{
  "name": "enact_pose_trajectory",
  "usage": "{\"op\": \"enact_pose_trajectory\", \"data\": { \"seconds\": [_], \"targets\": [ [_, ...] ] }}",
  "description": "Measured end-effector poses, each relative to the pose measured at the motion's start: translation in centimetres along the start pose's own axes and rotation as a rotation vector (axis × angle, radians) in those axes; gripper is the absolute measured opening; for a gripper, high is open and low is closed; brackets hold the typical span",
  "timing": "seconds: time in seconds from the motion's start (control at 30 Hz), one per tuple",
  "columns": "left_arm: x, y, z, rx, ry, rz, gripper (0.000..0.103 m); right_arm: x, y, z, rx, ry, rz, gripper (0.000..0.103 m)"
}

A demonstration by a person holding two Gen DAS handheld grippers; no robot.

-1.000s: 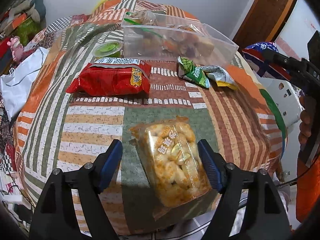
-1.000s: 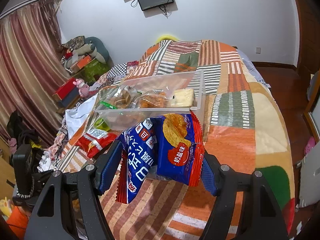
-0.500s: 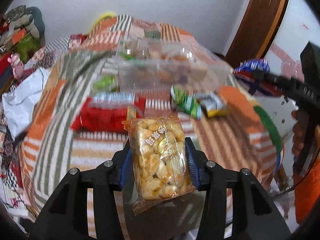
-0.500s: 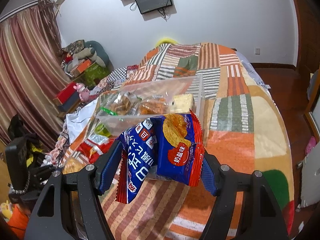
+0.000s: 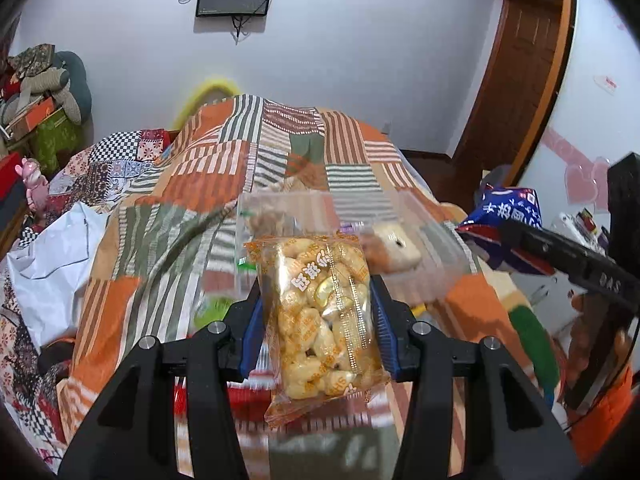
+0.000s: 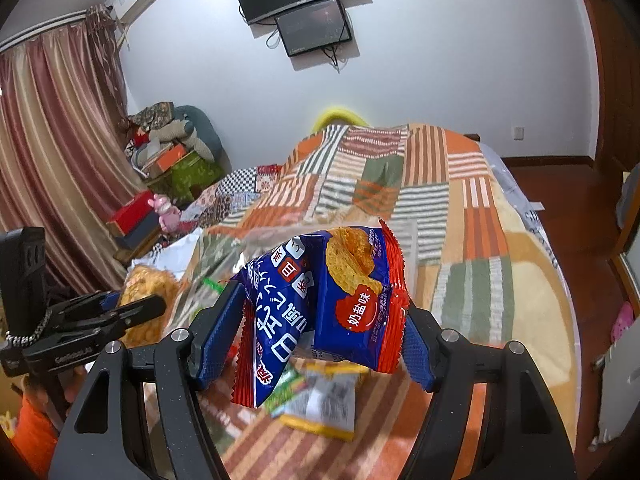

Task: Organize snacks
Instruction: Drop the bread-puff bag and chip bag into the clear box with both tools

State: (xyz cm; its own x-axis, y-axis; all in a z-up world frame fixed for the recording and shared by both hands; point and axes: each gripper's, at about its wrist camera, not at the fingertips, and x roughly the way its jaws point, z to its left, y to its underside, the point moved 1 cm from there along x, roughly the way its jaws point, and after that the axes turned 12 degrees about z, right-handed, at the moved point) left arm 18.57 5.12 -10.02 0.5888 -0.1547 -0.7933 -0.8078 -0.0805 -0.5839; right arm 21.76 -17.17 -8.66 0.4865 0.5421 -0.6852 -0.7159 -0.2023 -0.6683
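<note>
My left gripper (image 5: pixel 316 324) is shut on a clear orange-edged bag of yellow puffed snacks (image 5: pixel 324 320) and holds it in the air in front of the clear plastic bin (image 5: pixel 436 236), which has several snacks inside. My right gripper (image 6: pixel 316 332) is shut on a blue and red cracker packet (image 6: pixel 320 308), also lifted, and it shows at the right of the left wrist view (image 5: pixel 508 232). The left gripper with its bag shows at the left of the right wrist view (image 6: pixel 148 304). A green and a yellow-white packet (image 6: pixel 320 404) lie on the bed below the right gripper.
A patchwork quilt (image 5: pixel 280 152) covers the bed. A red packet (image 5: pixel 248 396) lies behind the left fingers, blurred. A white sheet (image 5: pixel 52 264) and clutter are at the left. A wooden door (image 5: pixel 516 72) is at the right.
My left gripper closed on the puffed snack bag and lifted it off the quilt toward the bin. My right gripper rose and moved forward a little with the blue packet.
</note>
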Motion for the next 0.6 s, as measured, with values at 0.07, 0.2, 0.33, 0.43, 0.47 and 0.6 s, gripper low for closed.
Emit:
{"op": "enact_pose_trajectory", "data": {
  "seconds": [0.07, 0.2, 0.33, 0.43, 0.47, 0.6],
  "targets": [
    [0.8, -1.2, 0.2, -0.004, -0.010, -0.006, 0.048, 0.5, -0.8, 0.0, -0.002, 0.002, -0.004, 0.068],
    [2.6, -3.4, 0.2, -0.003, -0.018, -0.009, 0.048, 2.0, -2.2, -0.1, -0.007, 0.012, 0.001, 0.068],
    [4.4, -5.3, 0.3, -0.004, -0.010, 0.003, 0.048, 4.0, -3.2, -0.3, -0.009, 0.028, 0.022, 0.068],
    [5.8, -6.4, 0.1, 0.006, -0.005, 0.017, 0.048, 5.6, -3.7, -0.6, -0.003, 0.034, 0.046, 0.068],
    [6.2, -6.7, 0.0, 0.006, 0.001, 0.020, 0.048, 6.2, -3.9, -0.7, -0.002, 0.036, 0.056, 0.068],
    [8.4, -8.0, -0.1, 0.004, 0.017, 0.042, 0.048, 8.1, -4.3, -0.9, -0.006, 0.057, 0.088, 0.068]
  ]
}}
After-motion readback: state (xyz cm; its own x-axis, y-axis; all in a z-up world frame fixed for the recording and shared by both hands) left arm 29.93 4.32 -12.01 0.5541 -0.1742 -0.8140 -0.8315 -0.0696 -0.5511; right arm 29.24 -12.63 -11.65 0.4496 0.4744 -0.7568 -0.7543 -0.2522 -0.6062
